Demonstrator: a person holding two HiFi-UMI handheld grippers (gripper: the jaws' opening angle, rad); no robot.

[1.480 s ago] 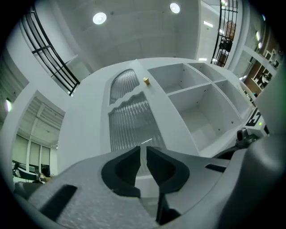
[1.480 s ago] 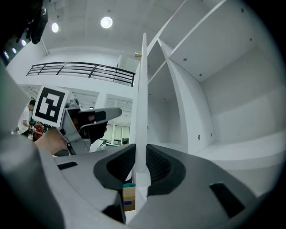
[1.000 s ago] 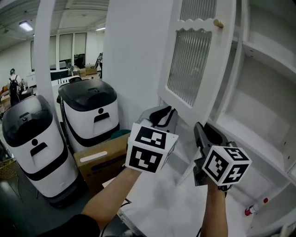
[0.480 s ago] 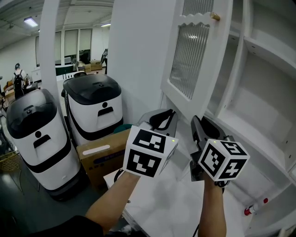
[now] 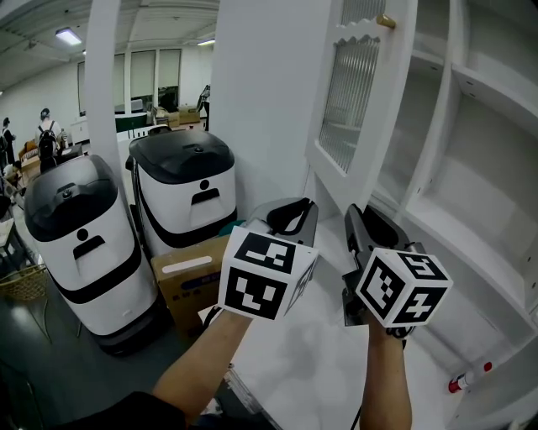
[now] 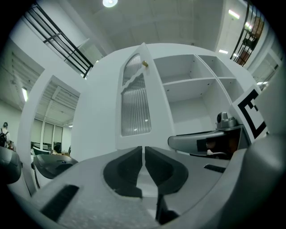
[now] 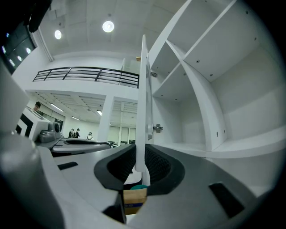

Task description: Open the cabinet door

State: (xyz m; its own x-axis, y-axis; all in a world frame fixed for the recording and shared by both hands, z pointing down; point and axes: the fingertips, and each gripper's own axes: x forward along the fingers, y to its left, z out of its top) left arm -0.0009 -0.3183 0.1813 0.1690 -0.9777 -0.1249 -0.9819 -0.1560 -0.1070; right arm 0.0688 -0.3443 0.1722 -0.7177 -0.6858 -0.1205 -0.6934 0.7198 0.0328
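Observation:
The white cabinet door (image 5: 357, 109) has a ribbed glass pane and a small gold knob (image 5: 385, 20), and it stands swung out from the cabinet. My right gripper (image 5: 356, 217) is at its lower corner. In the right gripper view the door's thin edge (image 7: 144, 98) runs between the jaws, and my right gripper (image 7: 140, 159) is shut on it. My left gripper (image 5: 296, 212) hovers just left of the door, shut with nothing in it. In the left gripper view the door (image 6: 136, 107) faces my left gripper (image 6: 143, 150), a little way ahead of it.
Open white shelves (image 5: 471, 235) lie right of the door. A white counter (image 5: 311, 361) is below my hands, with a red-capped marker (image 5: 469, 378) at its right. Two white-and-black bins (image 5: 80, 235) (image 5: 189, 189) and a cardboard box (image 5: 189, 277) stand to the left. People are far back left.
The door has swung further out and now looks narrower, more edge-on. Both grippers have drifted slightly left with it, and the left one has sunk a little.

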